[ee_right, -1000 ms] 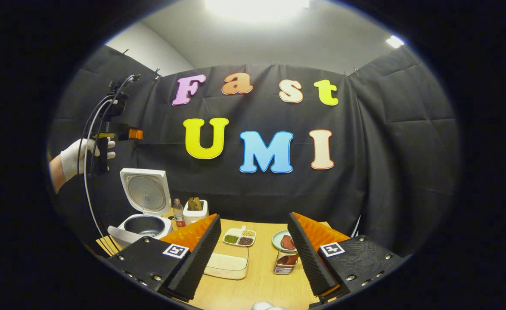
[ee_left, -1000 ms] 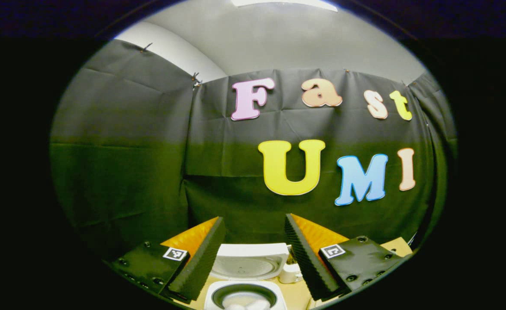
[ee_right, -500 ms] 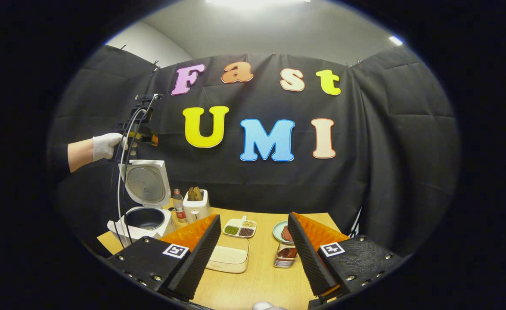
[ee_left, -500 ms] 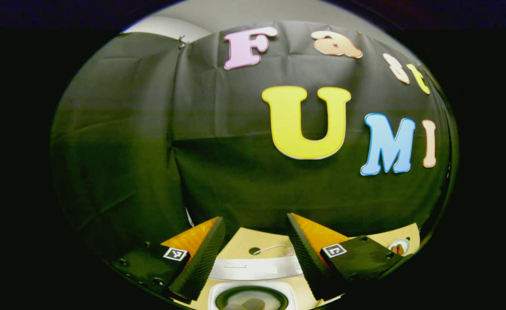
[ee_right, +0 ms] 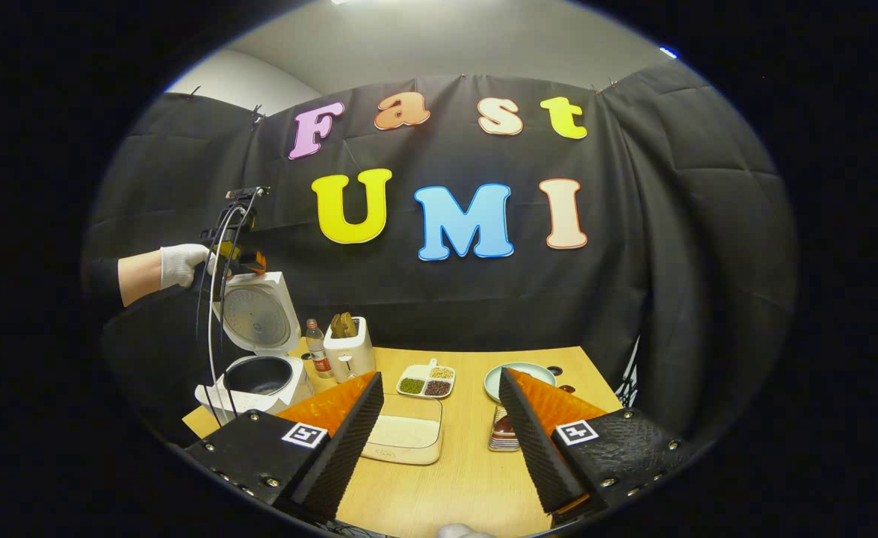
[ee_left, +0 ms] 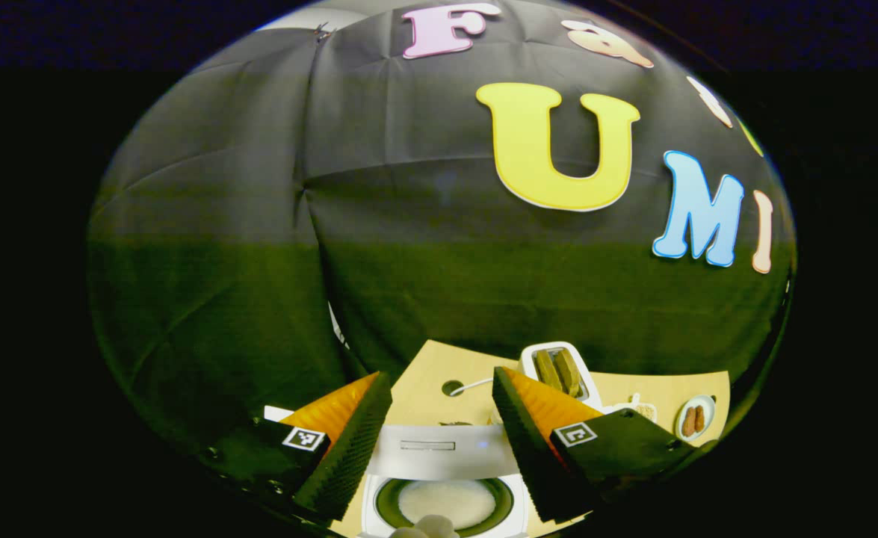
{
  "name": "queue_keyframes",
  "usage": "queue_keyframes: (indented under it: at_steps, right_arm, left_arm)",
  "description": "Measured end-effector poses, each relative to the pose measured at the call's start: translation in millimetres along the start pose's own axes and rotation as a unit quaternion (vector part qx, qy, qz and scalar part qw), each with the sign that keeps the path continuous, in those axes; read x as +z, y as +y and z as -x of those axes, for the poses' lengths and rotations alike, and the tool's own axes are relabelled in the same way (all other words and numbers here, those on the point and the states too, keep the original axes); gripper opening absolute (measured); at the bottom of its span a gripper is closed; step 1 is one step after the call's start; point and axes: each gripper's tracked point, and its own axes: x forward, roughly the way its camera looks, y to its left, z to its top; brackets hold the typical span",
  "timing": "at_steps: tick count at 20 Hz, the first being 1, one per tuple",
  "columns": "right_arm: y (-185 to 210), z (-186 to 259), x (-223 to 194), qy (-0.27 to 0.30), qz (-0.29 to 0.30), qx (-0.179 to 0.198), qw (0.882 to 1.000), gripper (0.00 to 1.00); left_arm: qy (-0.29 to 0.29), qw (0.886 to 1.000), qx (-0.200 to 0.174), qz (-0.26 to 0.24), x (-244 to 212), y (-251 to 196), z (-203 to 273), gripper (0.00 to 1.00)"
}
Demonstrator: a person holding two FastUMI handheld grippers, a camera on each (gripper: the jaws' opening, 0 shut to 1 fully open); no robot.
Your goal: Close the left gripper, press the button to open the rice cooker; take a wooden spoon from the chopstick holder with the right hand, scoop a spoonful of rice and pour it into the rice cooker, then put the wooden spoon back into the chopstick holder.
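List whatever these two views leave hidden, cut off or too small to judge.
- Rice cooker button: right gripper view, faces away from the camera.
- Left gripper: right gripper view, too small to judge its jaws.
- Holder contents: right gripper view, too small to pick out a spoon.
- Cooker pot: left gripper view, cut off by the lower edge.
- Stacked tin: right gripper view, partly behind the right gripper's finger.

Black cloth wall (ee_right: 670, 246) behind a wooden table (ee_right: 468, 478); pale ceiling (ee_right: 439, 37), perhaps lit from above.
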Motion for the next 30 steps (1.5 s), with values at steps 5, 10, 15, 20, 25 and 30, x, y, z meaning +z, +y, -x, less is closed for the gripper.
queue_keyframes:
  at_steps: [5, 10, 15, 20, 25, 30]
  right_arm:
    - [7.0, 0.3, -5.7, 0.006, -0.017, 0.02, 1.0, 0.95]
    - [15.1, 0.3, -20.7, 0.021, -0.035, 0.042, 0.998, 0.95]
    - [14.8, 2.1, -40.2, 0.049, -0.039, 0.053, 0.997, 0.95]
    - [14.7, 1.1, -54.0, 0.074, -0.046, 0.059, 0.994, 0.96]
    - [22.1, -3.9, -62.0, 0.088, -0.057, 0.073, 0.992, 0.98]
    - [12.0, -8.5, -51.8, 0.075, -0.044, 0.061, 0.994, 0.98]
  left_arm:
    - [0.024, 1.0, -0.019, -0.004, -8.1, -2.8, 4.6, 0.96]
    - [0.113, 0.992, -0.048, 0.006, -41.9, -7.5, -2.0, 0.98]
    - [0.209, 0.976, -0.051, -0.013, -105.8, -1.8, -17.4, 0.95]
    - [0.238, 0.969, -0.062, -0.035, -147.7, -0.6, -15.2, 0.96]
    - [0.246, 0.965, -0.073, -0.056, -155.5, -3.9, -16.5, 0.96]
    - [0.206, 0.975, -0.072, -0.053, -149.4, -4.6, -21.2, 0.99]
